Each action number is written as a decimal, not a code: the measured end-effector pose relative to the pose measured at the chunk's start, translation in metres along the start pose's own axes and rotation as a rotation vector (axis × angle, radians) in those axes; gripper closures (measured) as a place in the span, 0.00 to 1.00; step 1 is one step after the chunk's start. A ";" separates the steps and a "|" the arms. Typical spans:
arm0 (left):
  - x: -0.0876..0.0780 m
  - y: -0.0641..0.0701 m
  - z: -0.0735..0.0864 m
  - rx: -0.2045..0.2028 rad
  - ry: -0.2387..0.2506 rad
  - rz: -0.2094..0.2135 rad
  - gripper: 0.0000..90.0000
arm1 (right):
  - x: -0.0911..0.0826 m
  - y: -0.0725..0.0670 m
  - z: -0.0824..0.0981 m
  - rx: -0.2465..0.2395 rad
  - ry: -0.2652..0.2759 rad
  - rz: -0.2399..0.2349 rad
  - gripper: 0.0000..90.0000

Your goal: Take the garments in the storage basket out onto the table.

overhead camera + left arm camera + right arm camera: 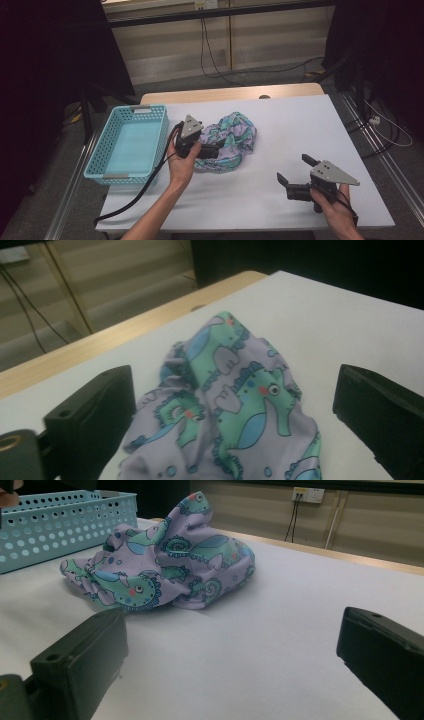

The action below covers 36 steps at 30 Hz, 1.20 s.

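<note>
A crumpled cloth (234,139), lilac with green and blue seahorses, lies in the middle of the white table. My left gripper (214,150) is at the cloth's left edge. In the left gripper view its jaws stand wide apart with the cloth (235,405) heaped between them, and the left gripper (230,390) is open, not closed on the fabric. My right gripper (295,169) is open near the front right of the table, apart from the cloth. It points toward the cloth (165,560), with nothing between the right gripper's (230,630) black jaws.
A light blue perforated basket (107,145) stands empty at the table's left side, just left of my left hand; its wall (60,525) rises behind the cloth. Bare white table (310,125) stretches to the right. A black cable (145,187) trails off the front-left edge.
</note>
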State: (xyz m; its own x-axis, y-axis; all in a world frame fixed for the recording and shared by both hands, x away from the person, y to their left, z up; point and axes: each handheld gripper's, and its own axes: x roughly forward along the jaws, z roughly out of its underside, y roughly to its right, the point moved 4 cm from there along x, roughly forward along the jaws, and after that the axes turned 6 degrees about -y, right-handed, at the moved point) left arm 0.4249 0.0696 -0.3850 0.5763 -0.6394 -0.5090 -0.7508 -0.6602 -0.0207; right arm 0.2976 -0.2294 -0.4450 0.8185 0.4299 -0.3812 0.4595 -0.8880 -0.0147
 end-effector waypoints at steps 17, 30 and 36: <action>-0.058 -0.026 0.028 -0.041 0.016 -0.117 0.04 | 0.004 -0.002 -0.001 -0.002 0.002 -0.008 0.00; -0.091 -0.035 0.064 -0.060 0.009 -0.154 0.04 | 0.004 -0.003 -0.002 -0.003 0.003 -0.014 0.00; -0.108 -0.042 0.078 -0.051 0.043 -0.185 0.04 | 0.003 -0.003 -0.002 -0.001 0.005 -0.012 0.00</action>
State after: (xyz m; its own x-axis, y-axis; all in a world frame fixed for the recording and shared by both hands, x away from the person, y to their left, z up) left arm 0.3693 0.1975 -0.3963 0.7170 -0.5210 -0.4631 -0.6142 -0.7863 -0.0664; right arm 0.2999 -0.2251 -0.4444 0.8147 0.4409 -0.3767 0.4694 -0.8828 -0.0180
